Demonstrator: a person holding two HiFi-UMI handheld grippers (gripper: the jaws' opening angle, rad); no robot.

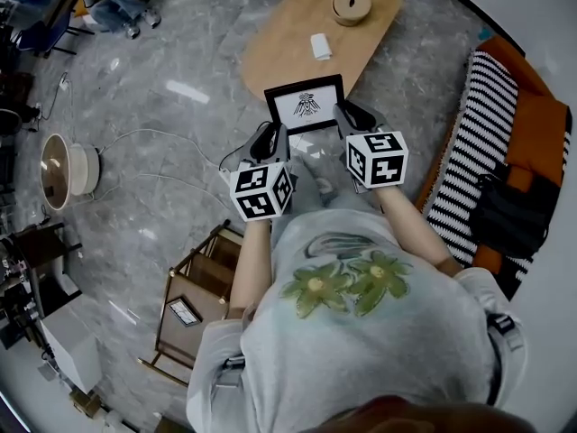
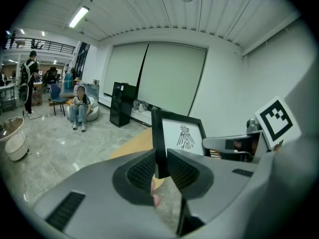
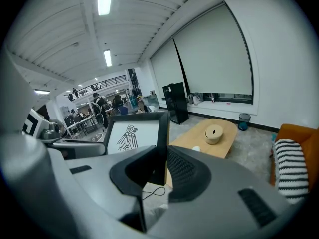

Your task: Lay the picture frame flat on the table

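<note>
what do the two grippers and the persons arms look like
Both the left gripper and right gripper are grey moulded shells with black textured pads, each carrying a white cube of black square markers. The person wears a pale grey short-sleeved T-shirt printed with green flowers.

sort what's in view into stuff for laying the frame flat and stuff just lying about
For the job: picture frame, gripped by left gripper and right gripper; wooden table.
Lying about: round wooden box and white block on it; striped cushion.
</note>
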